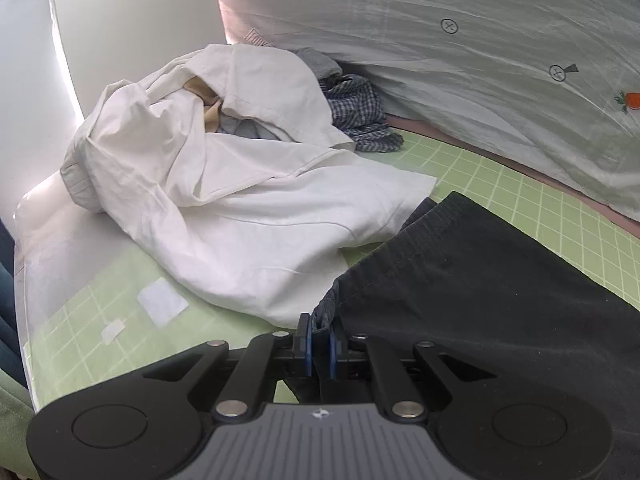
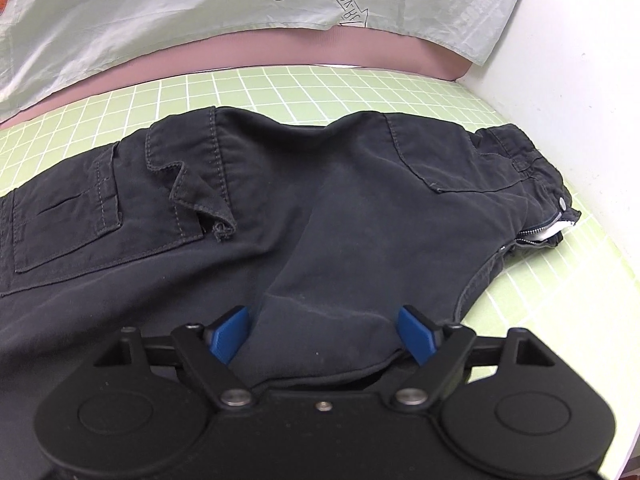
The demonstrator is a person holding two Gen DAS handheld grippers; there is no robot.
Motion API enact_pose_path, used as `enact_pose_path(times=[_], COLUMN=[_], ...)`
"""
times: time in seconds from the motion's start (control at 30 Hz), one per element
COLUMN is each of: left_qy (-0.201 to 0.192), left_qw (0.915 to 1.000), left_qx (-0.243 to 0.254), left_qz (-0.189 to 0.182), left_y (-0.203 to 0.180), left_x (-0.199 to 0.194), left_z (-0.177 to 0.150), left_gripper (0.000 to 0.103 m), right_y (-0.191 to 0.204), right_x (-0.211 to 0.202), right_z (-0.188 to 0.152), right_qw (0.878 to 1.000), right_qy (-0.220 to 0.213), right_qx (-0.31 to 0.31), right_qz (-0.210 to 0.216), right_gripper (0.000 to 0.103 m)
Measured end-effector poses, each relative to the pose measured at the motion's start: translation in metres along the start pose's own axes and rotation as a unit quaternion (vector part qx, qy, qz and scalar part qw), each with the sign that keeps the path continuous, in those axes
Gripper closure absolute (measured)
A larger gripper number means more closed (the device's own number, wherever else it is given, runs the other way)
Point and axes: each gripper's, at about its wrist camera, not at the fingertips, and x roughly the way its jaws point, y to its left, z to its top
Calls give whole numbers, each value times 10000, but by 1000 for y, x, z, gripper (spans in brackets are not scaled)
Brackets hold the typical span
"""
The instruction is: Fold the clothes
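The dark cotton cargo trousers (image 2: 320, 208), stitched with patch pockets, lie flat on the green gridded mat (image 2: 320, 88). The left gripper (image 1: 320, 338) pinches their ribbed hem; the right gripper (image 2: 322, 332) stands wide over a soft fold, beside the crumpled white shirt (image 1: 224, 184).

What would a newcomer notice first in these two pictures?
The dark trousers spread across the green grid mat, filling the right wrist view. The left gripper is shut on a corner of them, while the right gripper stands open around a fold. Behind, a heap of white cloth lies on the mat.
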Motion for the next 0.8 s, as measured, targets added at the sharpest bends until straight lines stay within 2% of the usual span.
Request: enact_pose_path(times=[0.1, 0.2, 0.3, 0.37, 0.47, 0.67, 0.8], left_qy=[445, 409, 246, 126, -104, -308, -231], left_qw=[9990, 9988, 9993, 9996, 9986, 9845, 9801], left_qx=[29, 272, 256, 185, 225, 1164, 1143], left_qz=[41, 2, -76, -153, -475, -1273, -1604], left_y=[8, 6, 4, 1, -7, -54, -68], left_x=[21, 18, 12, 9, 10, 40, 68], left_z=[-13, -11, 4, 18, 36, 60, 77], left_gripper=[92, 86, 78, 73, 65, 65, 65], right_y=[0, 2, -3, -4, -6, -4, -5], right_x=[-3, -3, -4, -8, -13, 9, 17], right_z=[-5, -7, -4, 0, 12, 17, 19], right_qw=[9999, 9997, 9999, 9999, 9995, 9992, 9983], right_qy=[3, -21, -8, -112, -278, 42, 128], right_qx=[-34, -195, -69, 40, 156, 361, 530], right_qz=[159, 130, 159, 19, -50, -153, -196], right_gripper=[17, 16, 17, 17, 16, 14, 6])
